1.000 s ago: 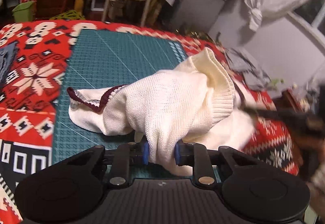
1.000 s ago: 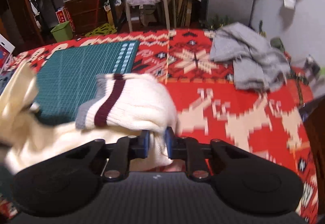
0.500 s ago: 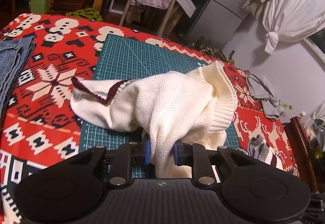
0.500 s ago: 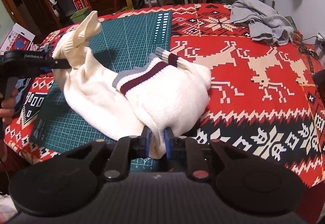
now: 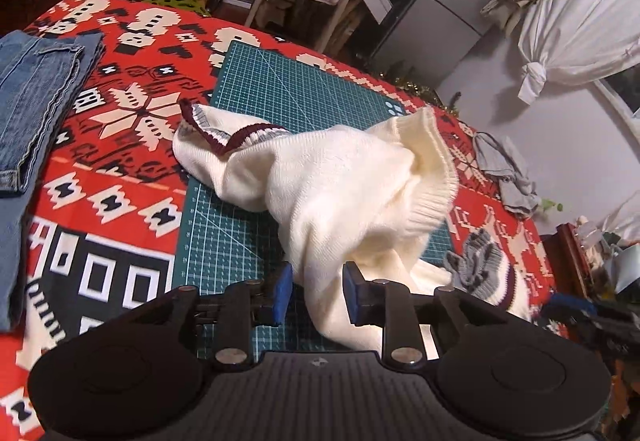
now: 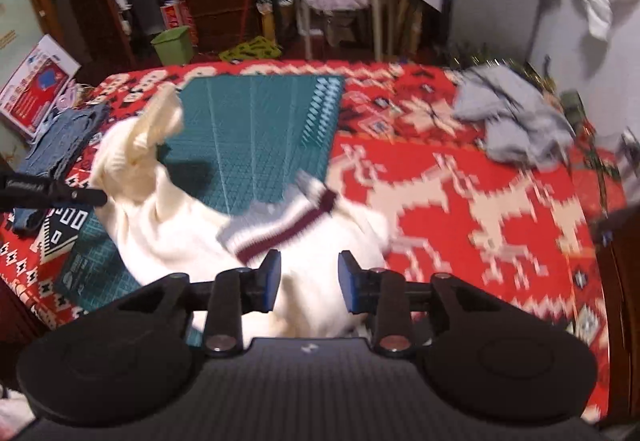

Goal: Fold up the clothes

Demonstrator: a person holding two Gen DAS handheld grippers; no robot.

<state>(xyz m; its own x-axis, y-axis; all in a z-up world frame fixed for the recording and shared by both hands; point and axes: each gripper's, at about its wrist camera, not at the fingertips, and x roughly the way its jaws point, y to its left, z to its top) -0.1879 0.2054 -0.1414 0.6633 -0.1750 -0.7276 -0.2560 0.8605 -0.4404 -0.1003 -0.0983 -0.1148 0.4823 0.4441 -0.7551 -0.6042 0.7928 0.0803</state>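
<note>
Cream sweater (image 5: 352, 197) heaped between both my open tongs (image 5: 318, 295) (image 6: 308, 283); one jeans (image 5: 28, 113) far left, one grey garment (image 6: 516, 125) far right.

Right view motion-blurred: sweater (image 6: 320, 281) contact w/ jaws unclear; jeans (image 5: 24, 129) cut by left edge.

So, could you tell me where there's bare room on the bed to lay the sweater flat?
The far half of the green mat is bare, as is the red blanket between the cream sweater and grey garment. Folded jeans crowd the left edge.
</note>
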